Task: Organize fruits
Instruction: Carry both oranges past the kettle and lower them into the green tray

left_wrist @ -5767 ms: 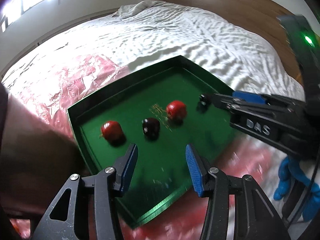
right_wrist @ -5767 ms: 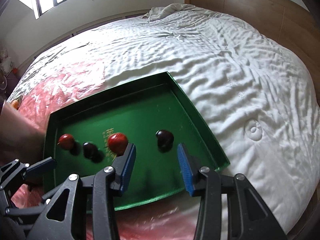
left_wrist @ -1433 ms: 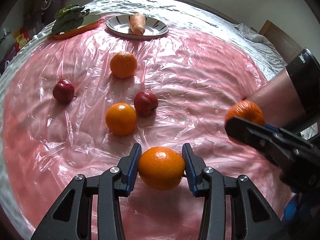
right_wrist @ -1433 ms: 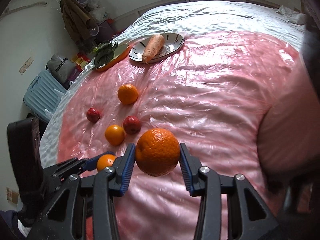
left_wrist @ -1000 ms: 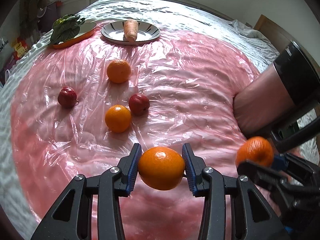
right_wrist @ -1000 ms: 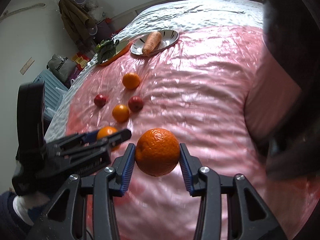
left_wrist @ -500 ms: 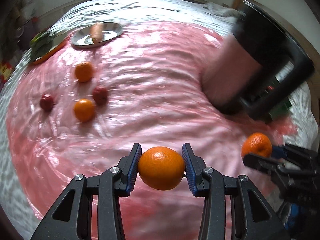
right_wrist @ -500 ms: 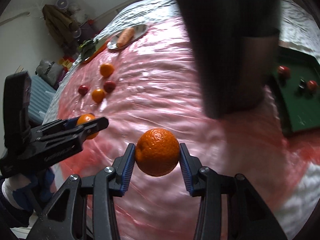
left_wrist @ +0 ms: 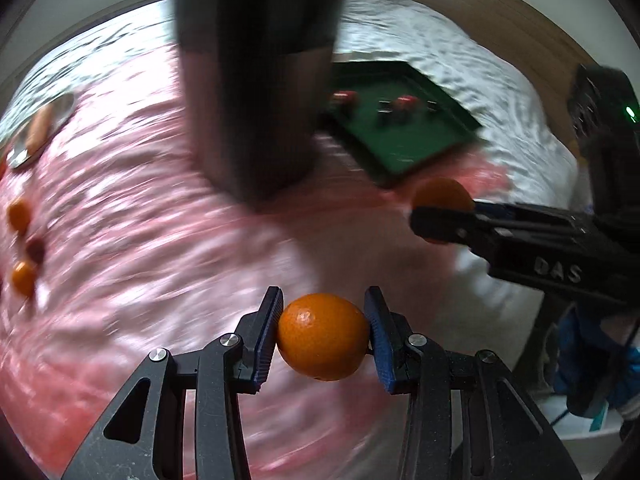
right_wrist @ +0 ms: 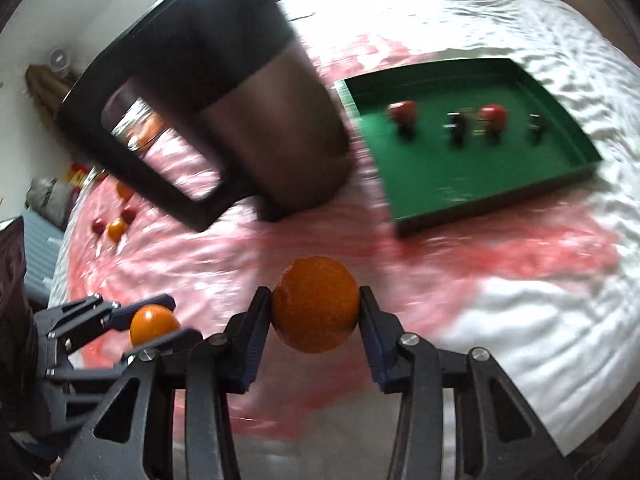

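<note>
My left gripper (left_wrist: 324,332) is shut on an orange (left_wrist: 323,338) and holds it above the pink plastic sheet. My right gripper (right_wrist: 316,312) is shut on a second orange (right_wrist: 316,310); that orange also shows at the right of the left wrist view (left_wrist: 442,196). The left gripper's orange also shows low at the left of the right wrist view (right_wrist: 154,330). A green tray (right_wrist: 408,210) lies ahead on the white bedding, holding several small red and dark fruits (right_wrist: 402,111). It also shows in the left wrist view (left_wrist: 400,162). Both views are motion-blurred.
A person's leg in dark shorts (right_wrist: 280,140) kneels on the sheet between me and the tray's left side. More oranges and red fruits (right_wrist: 116,228) lie far left on the sheet. A plate with a carrot (left_wrist: 38,132) sits far left.
Both grippers have swung right with their oranges, away from the loose fruit. The green tray has come into view ahead, and the leg now fills the upper middle.
</note>
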The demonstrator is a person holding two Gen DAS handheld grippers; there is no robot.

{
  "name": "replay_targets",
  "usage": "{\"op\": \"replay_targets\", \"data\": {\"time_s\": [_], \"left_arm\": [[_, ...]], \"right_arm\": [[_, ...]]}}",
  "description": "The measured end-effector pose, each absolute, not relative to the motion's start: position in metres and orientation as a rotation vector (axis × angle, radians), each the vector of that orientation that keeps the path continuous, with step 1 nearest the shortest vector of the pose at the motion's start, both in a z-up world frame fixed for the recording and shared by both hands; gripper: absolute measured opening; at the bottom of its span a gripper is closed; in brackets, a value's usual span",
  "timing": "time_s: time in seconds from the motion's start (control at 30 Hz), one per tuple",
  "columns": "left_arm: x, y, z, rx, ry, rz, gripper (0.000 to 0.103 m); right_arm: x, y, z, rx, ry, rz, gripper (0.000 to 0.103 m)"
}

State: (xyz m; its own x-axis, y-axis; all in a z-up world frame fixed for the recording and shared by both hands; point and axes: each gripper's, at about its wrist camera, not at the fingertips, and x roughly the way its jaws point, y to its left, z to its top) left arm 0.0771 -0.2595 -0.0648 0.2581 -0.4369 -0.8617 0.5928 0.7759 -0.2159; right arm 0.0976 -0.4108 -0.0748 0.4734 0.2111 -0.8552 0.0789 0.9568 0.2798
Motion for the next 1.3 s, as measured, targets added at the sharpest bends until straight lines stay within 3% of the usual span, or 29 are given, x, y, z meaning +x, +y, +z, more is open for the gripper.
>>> {"op": "replay_targets", "data": {"time_s": [0.23,0.6,0.9,1.3], "left_arm": [[0.09,-0.338,-0.057,0.171,1.078,-0.8,0.037],[0.17,-0.439,-0.07,0.165,1.022,-0.701,0.037],[0.199,-0.465,-0.11,0.189,1.068,-0.621,0.037],[0.198,-0.474,-0.123,0.226,1.077,-0.605,0.037]], "right_arm": [[0.104,-0.483,-0.07,0.326,1.025,-0.006,0.079],[0.165,-0.601,-0.077,0.306,0.955,-0.085,0.079],[0.205,-0.639,-0.116,0.278,1.014,-0.088,0.079],[0.211,-0.645,-0.131,0.233,1.052,-0.093,0.08]]}}
